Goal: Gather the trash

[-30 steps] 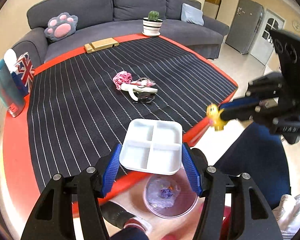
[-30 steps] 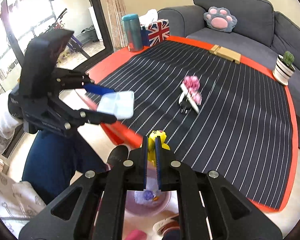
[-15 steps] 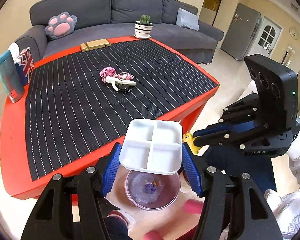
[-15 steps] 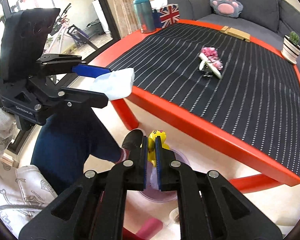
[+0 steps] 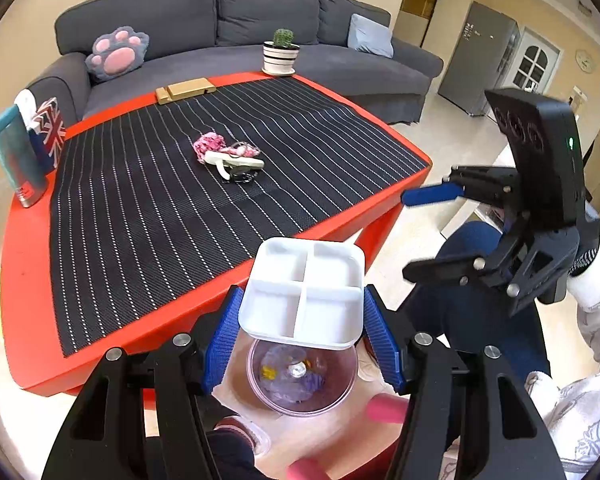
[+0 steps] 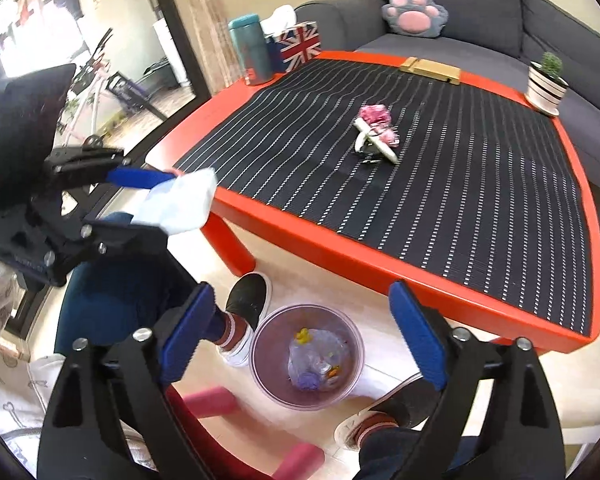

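Note:
My left gripper (image 5: 302,334) is shut on a white four-compartment tray (image 5: 305,292) and holds it above a clear purple bin (image 5: 302,380) on the floor. The bin holds crumpled plastic and a small yellow toy (image 5: 266,371). My right gripper (image 6: 300,340) is open and empty above the same bin (image 6: 307,356), where the yellow toy (image 6: 302,335) lies inside. It also shows open at the right of the left wrist view (image 5: 416,232). A pile of pink and white trash (image 5: 230,156) lies on the striped mat in the middle of the red table (image 5: 28,320).
A teal bottle (image 5: 14,160) and a Union Jack tissue box (image 5: 48,132) stand at the table's left edge, wooden blocks (image 5: 186,90) and a potted cactus (image 5: 281,52) at the far edge. A grey sofa lies behind. The person's legs and feet (image 6: 246,300) flank the bin.
My right gripper opened and let go of the yellow toy, which now lies in the bin. The left gripper has kept the white tray over the bin.

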The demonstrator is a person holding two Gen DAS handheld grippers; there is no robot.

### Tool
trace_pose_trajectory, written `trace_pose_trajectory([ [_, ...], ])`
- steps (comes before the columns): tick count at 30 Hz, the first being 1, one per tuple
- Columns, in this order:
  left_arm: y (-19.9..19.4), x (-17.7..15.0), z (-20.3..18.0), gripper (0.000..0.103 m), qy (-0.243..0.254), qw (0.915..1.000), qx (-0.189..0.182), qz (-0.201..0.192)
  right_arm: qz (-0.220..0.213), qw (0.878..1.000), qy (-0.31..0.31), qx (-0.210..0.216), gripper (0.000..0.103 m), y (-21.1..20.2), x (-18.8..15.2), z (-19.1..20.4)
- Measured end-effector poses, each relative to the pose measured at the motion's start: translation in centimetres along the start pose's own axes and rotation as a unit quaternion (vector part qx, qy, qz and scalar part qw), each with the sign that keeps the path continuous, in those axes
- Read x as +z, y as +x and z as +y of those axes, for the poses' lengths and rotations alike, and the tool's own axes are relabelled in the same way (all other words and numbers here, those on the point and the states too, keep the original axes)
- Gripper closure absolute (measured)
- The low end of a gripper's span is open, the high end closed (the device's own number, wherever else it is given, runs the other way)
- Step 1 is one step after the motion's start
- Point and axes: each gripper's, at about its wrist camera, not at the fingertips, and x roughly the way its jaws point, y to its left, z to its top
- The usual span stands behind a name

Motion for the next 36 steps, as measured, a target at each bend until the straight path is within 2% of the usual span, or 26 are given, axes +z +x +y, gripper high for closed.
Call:
trace_pose_trajectory([
  [14,0.3,-0.2,-1.5,0.043,0.012,0.9999,-0.012,0.002,-0.021,1.000,0.016,-0.011,0.013,-2.0,-0.4,-0.9],
  [16,0.3,-0.2,-1.5,0.017,0.008,0.9999,-0.011,-0.003,-0.021,1.000,0.017,-0.011,0.013,-2.0,-0.3,-1.0],
  [20,0.1,0.0,-0.8,0.010,-0.011,0.9998,-0.009,-0.014,-0.022,1.000,0.015,-0.011,0.013,-2.0,-0.4,-0.9],
  [36,-0.2,0.1,0.4,0.009,-0.037,0.9991,0.006,-0.022,-0.017,1.000,0.017,-0.002,0.007,-1.7,-0.4,-0.5],
])
